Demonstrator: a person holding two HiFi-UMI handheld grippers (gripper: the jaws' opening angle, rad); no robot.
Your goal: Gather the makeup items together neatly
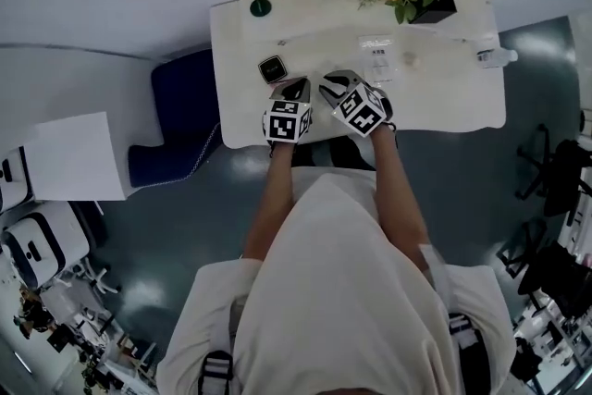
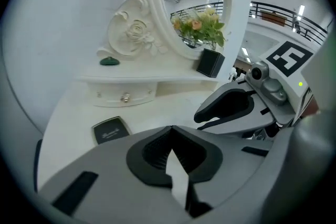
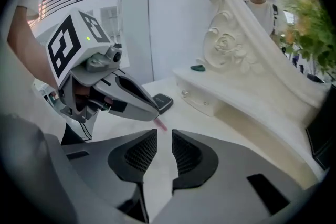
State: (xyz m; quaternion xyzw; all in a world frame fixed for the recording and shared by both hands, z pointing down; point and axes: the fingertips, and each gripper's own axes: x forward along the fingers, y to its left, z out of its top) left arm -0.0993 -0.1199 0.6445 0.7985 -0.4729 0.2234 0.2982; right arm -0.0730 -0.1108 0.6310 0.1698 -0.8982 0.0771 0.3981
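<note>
Smooth white tabletop (image 1: 444, 88); matt grey plastic right claw (image 3: 164, 136) with ribbed black pads (image 3: 137, 156).

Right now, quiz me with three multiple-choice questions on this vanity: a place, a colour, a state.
1. The black compact lies: A on the tabletop; B on the shelf; C between the right tongs.
2. The small object on the shelf is: A red; B green; C yellow.
3. The right tongs are: A gripping the compact; B gripping the small object; C apart, empty.
Answers: A, it lies flat on the white top; B, it shows green; C, bare table shows between them.
</note>
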